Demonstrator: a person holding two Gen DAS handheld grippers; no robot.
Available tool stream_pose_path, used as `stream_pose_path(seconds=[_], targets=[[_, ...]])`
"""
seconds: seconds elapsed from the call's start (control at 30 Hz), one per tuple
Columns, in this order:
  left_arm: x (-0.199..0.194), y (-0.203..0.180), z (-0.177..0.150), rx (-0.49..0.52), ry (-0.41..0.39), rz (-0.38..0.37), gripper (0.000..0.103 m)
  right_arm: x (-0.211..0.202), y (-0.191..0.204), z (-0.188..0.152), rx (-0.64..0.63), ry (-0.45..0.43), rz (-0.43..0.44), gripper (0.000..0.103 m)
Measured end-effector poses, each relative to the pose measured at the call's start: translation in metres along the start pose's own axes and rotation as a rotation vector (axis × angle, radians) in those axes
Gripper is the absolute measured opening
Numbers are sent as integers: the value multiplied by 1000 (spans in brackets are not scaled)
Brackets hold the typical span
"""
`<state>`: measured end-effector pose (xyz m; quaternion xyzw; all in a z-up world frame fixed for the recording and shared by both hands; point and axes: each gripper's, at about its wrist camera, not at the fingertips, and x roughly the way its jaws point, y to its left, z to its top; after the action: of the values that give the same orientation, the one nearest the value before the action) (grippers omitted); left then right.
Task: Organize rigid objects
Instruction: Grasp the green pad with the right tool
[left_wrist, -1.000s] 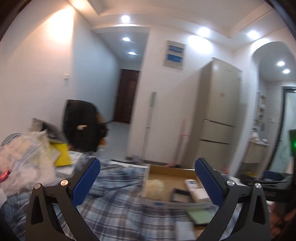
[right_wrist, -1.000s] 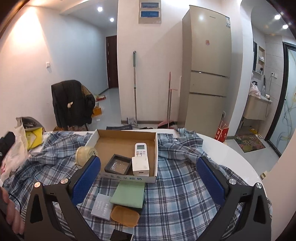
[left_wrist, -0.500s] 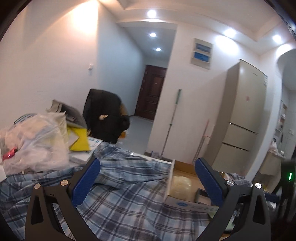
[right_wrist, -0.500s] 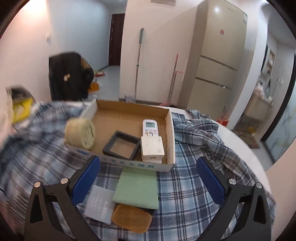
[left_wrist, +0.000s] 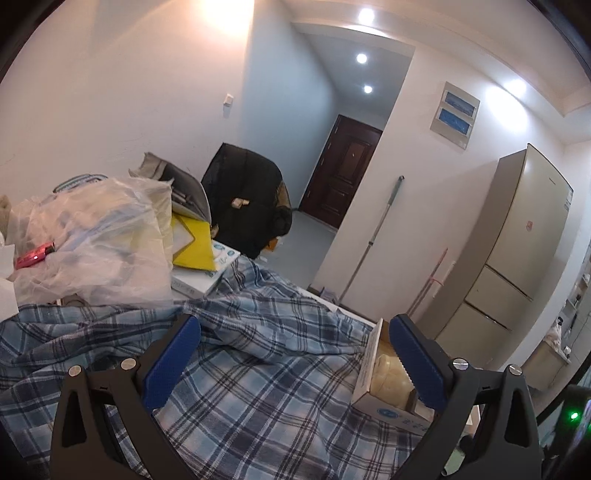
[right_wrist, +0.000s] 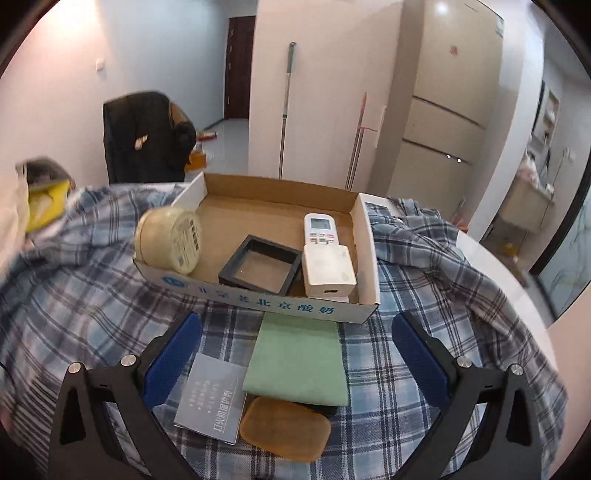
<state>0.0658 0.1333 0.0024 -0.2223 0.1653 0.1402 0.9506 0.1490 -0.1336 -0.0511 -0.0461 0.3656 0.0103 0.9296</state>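
1. Hovering over the plaid cloth (right_wrist: 424, 295) on the bench, the right tongs (right_wrist: 295, 362) stand wide open with nothing between their blue pads (right_wrist: 170, 354).
2. Directly under the right tongs, at 6 o'clock in the right wrist view, lie an amber oval piece (right_wrist: 284, 428) and a grey printed card (right_wrist: 212, 402), touching each other.
3. Just beyond them a green flat book-like slab (right_wrist: 299, 358) rests on something dark, its far edge at the front wall of the cardboard tray (right_wrist: 266, 299).
4. Inside the tray, a white adapter block (right_wrist: 328, 269) sits at the near right, overlapping the lower end of a white remote (right_wrist: 320, 230).
5. A black square frame (right_wrist: 260, 265) lies at 12 o'clock in the tray's middle; a cream round tin (right_wrist: 170, 240) leans on its side over the left near corner, toward 10 o'clock.
6. The left tongs (left_wrist: 293, 369) are likewise spread wide and empty, above bare plaid cloth (left_wrist: 236, 398).
7. At 3 o'clock in the left wrist view, the tray's end (left_wrist: 369, 362) shows with the tin (left_wrist: 388, 373) partly hidden behind the right pad (left_wrist: 415, 365).
8. Farther off at 10 o'clock sits a clear plastic bag (left_wrist: 99, 240), then a yellow folder (left_wrist: 194, 243) on a white box (left_wrist: 203, 275).
9. Beyond stand a chair draped in a black coat (left_wrist: 247, 199), a mop (left_wrist: 373, 236), and a beige fridge (left_wrist: 509, 243).
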Motion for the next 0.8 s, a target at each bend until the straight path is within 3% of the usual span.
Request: stream_pose_path(seconds=[0.23,0.4,0.63,0.7,0.77,0.8], targets=[[1,-14,-8,65,12,-3,103,-2,-31,6,106,6,43,102],[0,-19,-10,92,6,-7,103,14,-24,-1,88,67,61,97],[2,-18,-9,79,24,-12,103,43,-13,-16,44,199,79,87],[3,-18,-9,80,40,-10,103,45,-15,-18,56,213,98,81],[6,-16,-10,71,63,-24,103,49,-13,-19,39,220,81,70],[8,-16,-11,64,77,-29,103,50,-12,-20,34,233,82,70]])
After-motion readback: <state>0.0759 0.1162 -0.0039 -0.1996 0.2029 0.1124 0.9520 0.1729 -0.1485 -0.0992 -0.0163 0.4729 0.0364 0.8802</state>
